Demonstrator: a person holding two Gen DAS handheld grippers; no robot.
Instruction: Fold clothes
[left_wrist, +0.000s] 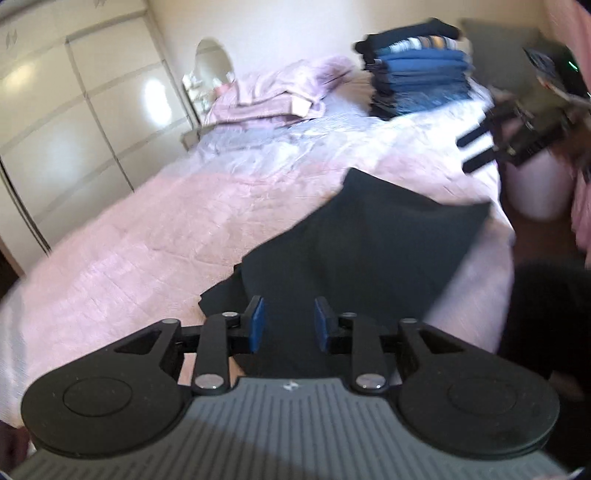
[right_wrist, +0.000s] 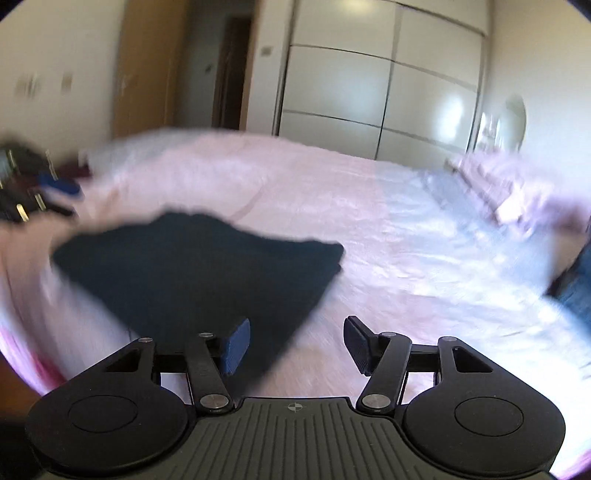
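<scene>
On the pink bed (left_wrist: 147, 229), both grippers, left gripper (left_wrist: 288, 323) and right gripper (right_wrist: 295, 343), hover spread and empty over a dark garment (left_wrist: 369, 236) lying flat near the edge; beyond, folded clothes (left_wrist: 417, 74) sit stacked, clear of the working space.

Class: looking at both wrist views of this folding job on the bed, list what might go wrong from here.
1. Both views are motion-blurred, so either open gripper, left gripper or right gripper, may close on the pink quilted bedspread along with the dark flat garment.
2. The garment lies near the bed's edge and may slide off if tugged.
3. The tall stack of folded blue and dark clothes might topple if knocked.
</scene>
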